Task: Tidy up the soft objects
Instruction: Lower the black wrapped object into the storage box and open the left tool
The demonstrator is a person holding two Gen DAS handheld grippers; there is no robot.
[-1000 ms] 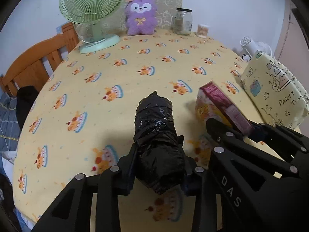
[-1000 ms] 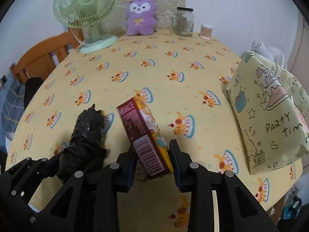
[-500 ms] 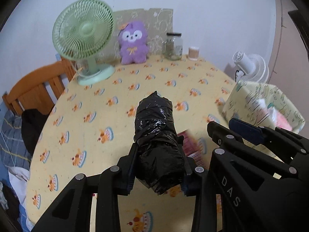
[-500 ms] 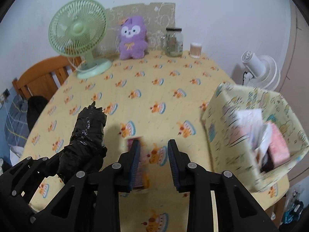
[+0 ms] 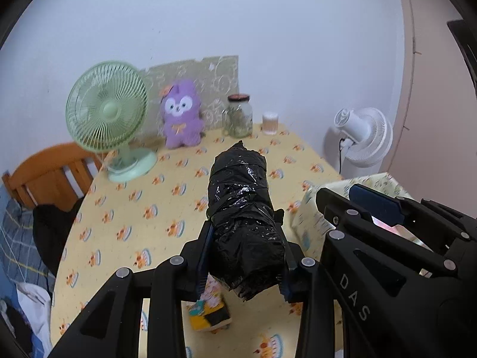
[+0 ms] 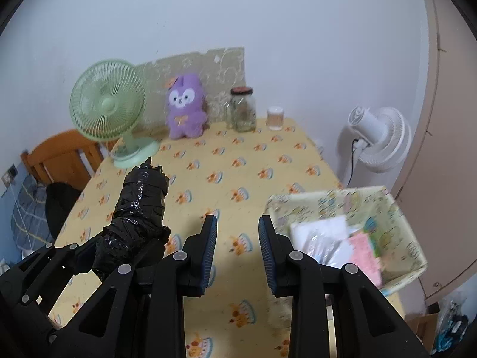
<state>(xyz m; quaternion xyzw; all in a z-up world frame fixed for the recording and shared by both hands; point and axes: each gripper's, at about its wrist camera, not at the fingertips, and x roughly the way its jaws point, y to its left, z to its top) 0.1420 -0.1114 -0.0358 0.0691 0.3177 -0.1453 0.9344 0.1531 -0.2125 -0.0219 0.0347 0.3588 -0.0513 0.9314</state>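
Note:
My left gripper (image 5: 244, 235) is shut on a bundle wrapped in black plastic (image 5: 241, 217), held well above the yellow cake-print tablecloth (image 6: 238, 161). The bundle (image 6: 140, 208) juts forward at the left of the right wrist view. My right gripper (image 6: 235, 223) hangs beside it, its jaws a narrow gap apart with nothing between them. A small colourful box (image 5: 208, 313) lies on the table under the left gripper. At the right stands an open patterned fabric bag (image 6: 328, 194) with paper and soft packets inside. A purple plush (image 6: 184, 107) sits against the far wall.
A green desk fan (image 6: 107, 104), a glass jar (image 6: 243, 109) and a small cup (image 6: 274, 117) line the table's far edge. A white floor fan (image 6: 378, 137) stands past the right side. A wooden chair (image 6: 59, 155) with dark clothing is at the left.
Both grippers have risen well above the table. The box that was between the right fingers has come out and now lies on the table. The black bundle stays in the left grip.

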